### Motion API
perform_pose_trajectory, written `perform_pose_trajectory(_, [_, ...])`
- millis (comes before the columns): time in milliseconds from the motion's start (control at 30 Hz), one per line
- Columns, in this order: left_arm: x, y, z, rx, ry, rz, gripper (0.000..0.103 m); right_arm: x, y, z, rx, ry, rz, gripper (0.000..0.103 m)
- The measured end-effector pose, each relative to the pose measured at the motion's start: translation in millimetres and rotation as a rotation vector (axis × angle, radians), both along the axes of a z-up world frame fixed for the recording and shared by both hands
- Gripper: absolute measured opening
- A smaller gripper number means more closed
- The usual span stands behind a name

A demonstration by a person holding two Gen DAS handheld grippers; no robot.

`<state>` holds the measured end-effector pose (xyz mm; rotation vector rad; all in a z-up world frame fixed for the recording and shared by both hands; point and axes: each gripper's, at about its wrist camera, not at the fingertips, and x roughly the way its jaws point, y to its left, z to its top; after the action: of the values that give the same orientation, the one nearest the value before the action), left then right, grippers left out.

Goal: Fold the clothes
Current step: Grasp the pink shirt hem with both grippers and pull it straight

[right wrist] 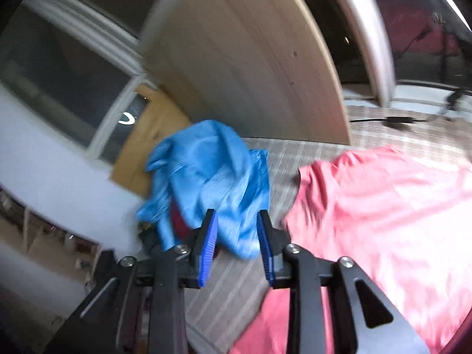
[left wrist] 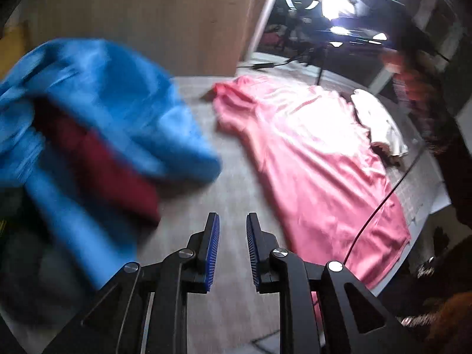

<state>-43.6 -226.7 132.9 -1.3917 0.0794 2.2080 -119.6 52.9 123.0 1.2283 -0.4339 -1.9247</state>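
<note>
A pink garment [left wrist: 318, 162] lies spread flat on the checked bed cover [left wrist: 224, 203]; it also shows in the right wrist view [right wrist: 383, 215]. A crumpled blue garment [left wrist: 118, 103] lies in a heap at the left over a dark red one [left wrist: 103, 162]; the blue heap also shows in the right wrist view [right wrist: 212, 177]. My left gripper [left wrist: 233, 230] is open and empty above bare cover between the heap and the pink garment. My right gripper [right wrist: 237, 230] is open and empty, just short of the blue heap. Both views are blurred.
A white cloth [left wrist: 377, 121] lies at the far right beside the pink garment. A wooden headboard [right wrist: 250, 67] stands behind the bed. A black cable [left wrist: 371, 218] runs across the pink garment. A window [right wrist: 67, 67] is at the left.
</note>
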Motion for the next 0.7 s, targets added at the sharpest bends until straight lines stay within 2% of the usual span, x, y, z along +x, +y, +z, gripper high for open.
perform_pose_trajectory(100, [44.0, -20.6, 5.0, -0.037, -0.017, 0.048, 0.018, 61.8, 71.8, 32.5, -0.03, 0.06, -0.02, 0.028])
perform_pose_trajectory(200, [87.3, -18.4, -4.5, -0.052, -0.063, 0.055, 0.018, 121.5, 155.3, 57.4, -0.031, 0.116, -0.124, 0.03])
perform_pose_trajectory(267, [112.2, 3.9, -20.8, -0.034, -0.113, -0.001, 0.026, 165.7, 200.9, 57.0, 0.033, 0.156, -0.217, 0.043])
perform_pose_trajectory(300, [124.5, 16.0, -29.4, -0.024, -0.139, -0.032, 0.027, 186.2, 217.4, 49.7, 0.085, 0.162, -0.258, 0.049])
perform_pose_trajectory(333, [133.4, 28.5, -38.2, -0.026, -0.157, -0.065, 0.027, 206.0, 232.8, 36.8, 0.143, 0.155, -0.298, 0.049])
perform_pose_trajectory(433, [151.6, 65.8, -66.5, -0.006, -0.202, -0.133, 0.027, 255.4, 267.8, -31.8, 0.35, 0.055, -0.427, 0.049])
perform_pose_trajectory(500, [158.2, 78.3, -79.4, -0.007, -0.222, -0.154, 0.027, 281.6, 281.2, -86.8, 0.438, -0.045, -0.441, 0.049])
perform_pose_trajectory(600, [168.7, 94.2, -97.0, -0.105, -0.206, -0.196, 0.027, 315.6, 294.3, -148.8, 0.514, -0.156, -0.451, 0.049])
perform_pose_trajectory(700, [168.1, 100.7, -101.3, -0.124, -0.198, -0.192, 0.026, 337.0, 305.6, -174.9, 0.478, -0.202, -0.462, 0.049])
